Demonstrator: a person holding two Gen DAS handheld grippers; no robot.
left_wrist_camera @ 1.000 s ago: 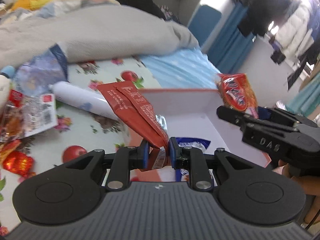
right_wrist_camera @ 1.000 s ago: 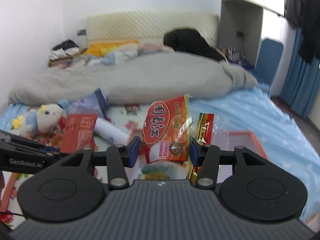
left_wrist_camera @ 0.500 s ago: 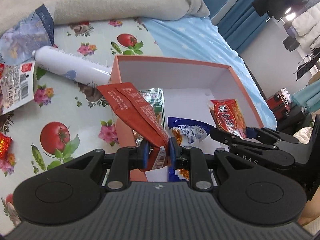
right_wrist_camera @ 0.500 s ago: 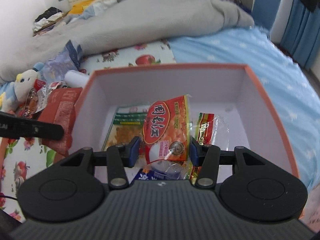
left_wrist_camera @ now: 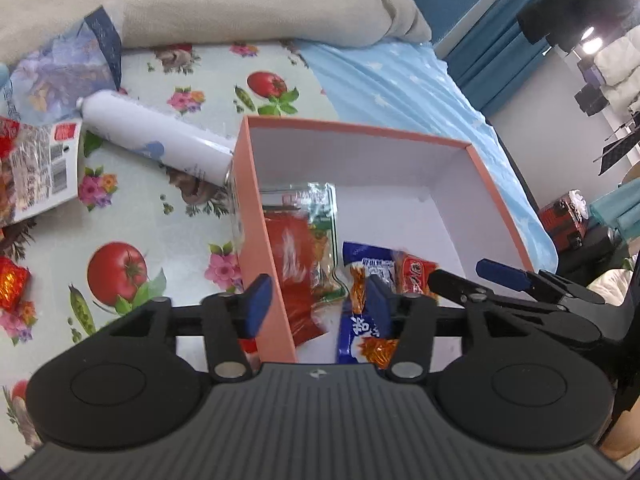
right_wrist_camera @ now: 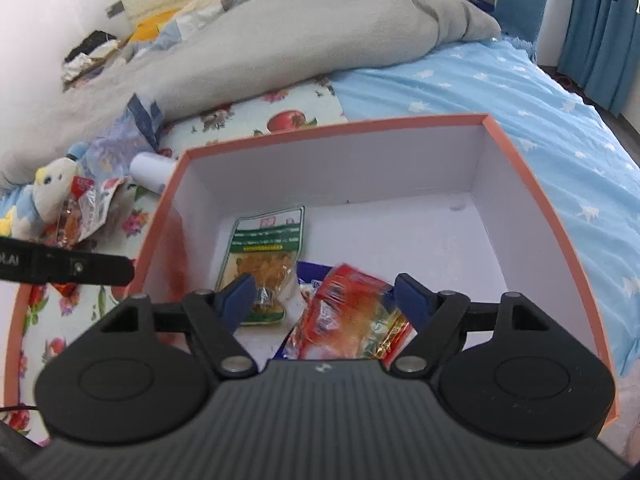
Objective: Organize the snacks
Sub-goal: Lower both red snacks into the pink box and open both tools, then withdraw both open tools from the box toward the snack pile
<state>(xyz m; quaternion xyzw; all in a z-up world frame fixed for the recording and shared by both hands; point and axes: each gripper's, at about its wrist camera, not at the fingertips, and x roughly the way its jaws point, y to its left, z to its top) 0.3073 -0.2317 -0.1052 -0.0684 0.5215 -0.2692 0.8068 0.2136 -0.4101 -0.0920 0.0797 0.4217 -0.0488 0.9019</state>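
An orange box point(left_wrist_camera: 256, 216) with a white inside lies on the bed; it also shows in the right wrist view point(right_wrist_camera: 516, 152). My left gripper point(left_wrist_camera: 318, 304) is open over the box's left wall, and a red packet point(left_wrist_camera: 294, 256) lies blurred inside below it. My right gripper point(right_wrist_camera: 326, 292) is open over the box, with a red and clear snack bag point(right_wrist_camera: 352, 316) blurred between its fingers. A green-labelled bag point(right_wrist_camera: 266, 248) and a blue packet point(left_wrist_camera: 356, 328) lie on the box floor. The right gripper also shows in the left wrist view point(left_wrist_camera: 480, 276).
A white tube point(left_wrist_camera: 156, 140) lies against the box's left side on the flowered cloth point(left_wrist_camera: 132, 240). Loose snack packets point(left_wrist_camera: 36, 168) and a plush toy point(right_wrist_camera: 48, 196) lie to the left. A grey duvet point(right_wrist_camera: 280, 40) is behind.
Both grippers have opened. The red packet has dropped from the left gripper into the box, and the red snack bag has dropped from the right gripper.
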